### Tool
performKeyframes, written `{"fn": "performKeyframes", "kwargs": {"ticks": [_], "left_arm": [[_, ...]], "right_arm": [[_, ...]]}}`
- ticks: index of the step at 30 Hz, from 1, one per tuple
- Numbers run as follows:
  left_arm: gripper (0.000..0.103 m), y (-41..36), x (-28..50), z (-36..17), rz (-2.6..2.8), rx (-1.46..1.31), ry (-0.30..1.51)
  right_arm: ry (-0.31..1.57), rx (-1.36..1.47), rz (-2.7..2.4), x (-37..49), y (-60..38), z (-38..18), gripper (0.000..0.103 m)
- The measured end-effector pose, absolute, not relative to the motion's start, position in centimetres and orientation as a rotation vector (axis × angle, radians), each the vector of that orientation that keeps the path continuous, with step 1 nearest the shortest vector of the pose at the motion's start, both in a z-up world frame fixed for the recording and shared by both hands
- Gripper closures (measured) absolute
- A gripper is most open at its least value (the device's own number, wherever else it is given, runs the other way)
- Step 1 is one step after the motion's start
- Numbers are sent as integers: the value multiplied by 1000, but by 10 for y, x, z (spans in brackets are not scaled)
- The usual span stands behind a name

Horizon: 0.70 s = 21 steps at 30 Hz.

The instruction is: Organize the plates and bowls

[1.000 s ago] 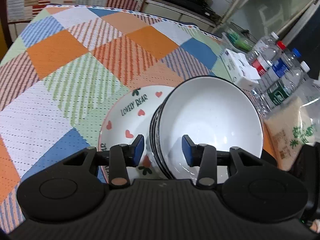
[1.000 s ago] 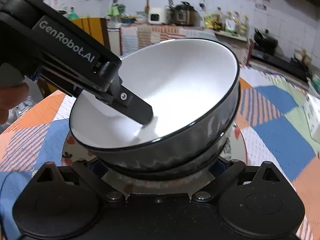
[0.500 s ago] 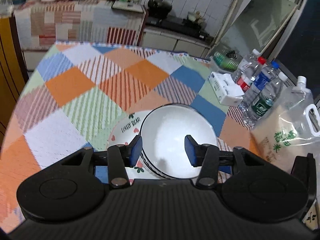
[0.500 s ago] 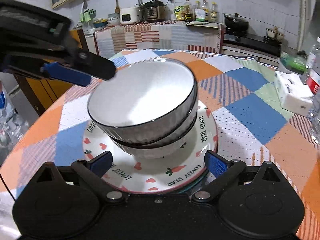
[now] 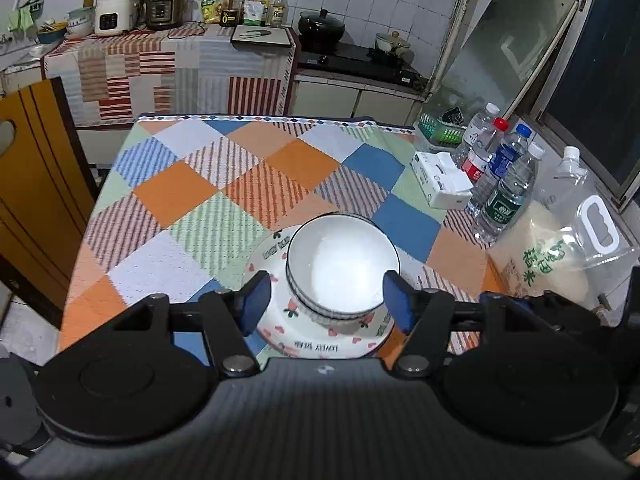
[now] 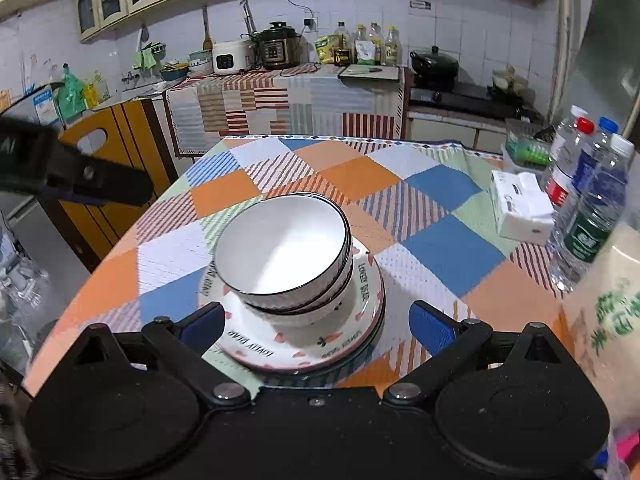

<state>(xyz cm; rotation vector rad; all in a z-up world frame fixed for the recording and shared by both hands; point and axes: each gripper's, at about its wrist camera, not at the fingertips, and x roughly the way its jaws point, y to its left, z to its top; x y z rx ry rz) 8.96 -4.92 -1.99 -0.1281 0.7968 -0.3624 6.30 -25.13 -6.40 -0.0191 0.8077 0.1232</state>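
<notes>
A stack of white bowls (image 5: 343, 268) with dark rims sits on a stack of patterned plates (image 5: 316, 340) lettered LOVELY BEAR, near the front of the checked tablecloth (image 5: 180, 192). The same bowls (image 6: 282, 254) and plates (image 6: 360, 316) show in the right wrist view. My left gripper (image 5: 326, 306) hangs above and short of them, its jaws opening with nothing between the blue pads. My right gripper (image 6: 318, 326) also stands open and empty, raised above the plates' near edge. The left gripper's dark finger (image 6: 100, 186) crosses the left side of the right wrist view.
Several water bottles (image 5: 506, 192), a white tissue pack (image 5: 442, 180) and a bag of rice (image 5: 548, 252) crowd the table's right side. A green basket (image 5: 440, 132) sits behind them. A wooden chair (image 5: 36, 184) stands at the left. Kitchen counter lies beyond.
Both grippers have risen and drawn back from the bowls. The left let go of the top bowl's rim and its jaws widened. The right gripper's pads came clear of the plates.
</notes>
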Motion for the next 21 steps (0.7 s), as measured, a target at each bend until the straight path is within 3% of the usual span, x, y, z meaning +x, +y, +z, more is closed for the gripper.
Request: {"fn": "performKeyframes", "kwargs": {"ticks": [8,10,11,21], "left_arm": [[21,-41,57,-2,-311,-123,790],[8,-40,50,0,-293,-117,779],[6,-40,45,2,-283,-111,771],[3,-41,22,0,-263,-37,785]], "right_arm": [[839,-79,-44,36,-255,-25,3],[830,-58,-49,27,-257,-16,3],[827,-50,-50,24,-258,-12,3],[861,-111,-82,-7,-237,8,3]]}}
